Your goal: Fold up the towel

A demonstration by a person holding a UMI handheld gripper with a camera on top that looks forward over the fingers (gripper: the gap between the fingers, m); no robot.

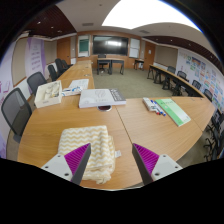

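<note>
A cream knitted towel point(87, 146) with a zigzag pattern lies folded in a long strip on the wooden table point(135, 128), just ahead of my left finger. My gripper point(112, 160) is above the table's near edge, its two fingers wide apart, with nothing between them. The left finger's magenta pad point(74, 158) overlaps the towel's near right edge in view; the right pad point(147, 157) is over bare wood. I cannot tell whether the left finger touches the towel.
A white keyboard-like box point(100, 97) lies beyond the towel, a green book and pens point(168, 108) to the right, a white tray point(48, 93) to the left. Black chairs point(16, 108) stand along the left. More tables stand behind.
</note>
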